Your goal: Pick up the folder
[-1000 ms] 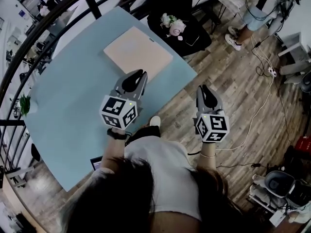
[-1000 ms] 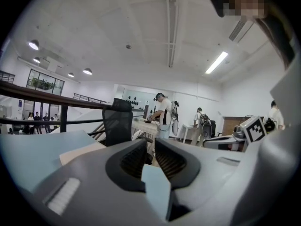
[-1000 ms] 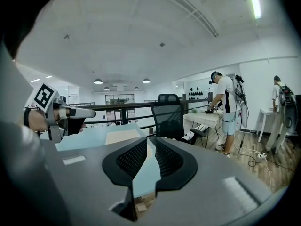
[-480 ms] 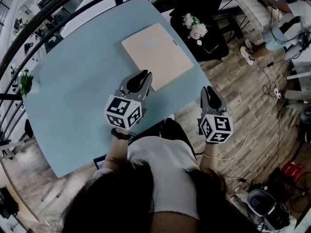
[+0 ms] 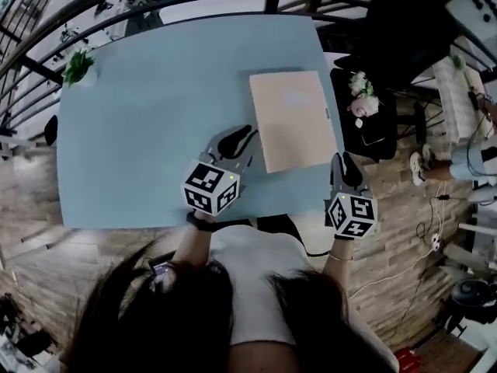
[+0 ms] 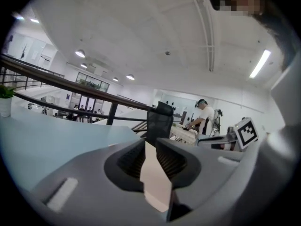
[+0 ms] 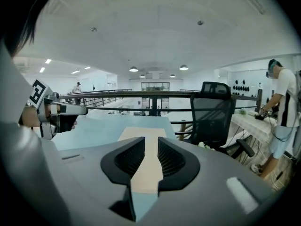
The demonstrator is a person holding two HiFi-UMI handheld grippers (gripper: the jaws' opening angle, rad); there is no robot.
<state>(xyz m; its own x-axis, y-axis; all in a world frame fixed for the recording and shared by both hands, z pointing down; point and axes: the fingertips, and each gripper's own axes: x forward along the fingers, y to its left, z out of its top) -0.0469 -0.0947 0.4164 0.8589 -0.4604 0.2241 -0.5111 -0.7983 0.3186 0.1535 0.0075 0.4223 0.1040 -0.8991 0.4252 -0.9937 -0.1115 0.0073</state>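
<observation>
Since a second ago both grippers have closed in on the folder (image 5: pixel 293 119), which then sat slantwise in the head view and now sits nearly square-on. The tan folder lies flat on the pale blue bench (image 5: pixel 155 130), toward its right end, with its near edge close to the bench's near side.

The left gripper (image 5: pixel 238 138) hangs over the bench just left of the folder's near left corner. Its jaws have just been opening and stand a narrow slit apart, with nothing between them. The right gripper (image 5: pixel 342 162) hangs by the folder's near right corner, at the bench's edge. Its jaws have also just been opening and are slightly spread on nothing, with the folder showing beyond the gap.

A black chair (image 7: pixel 214 112) stands past the bench's right end, with flowers (image 5: pixel 361 103) beside it. A potted plant (image 5: pixel 78 66) sits on the far left corner.
</observation>
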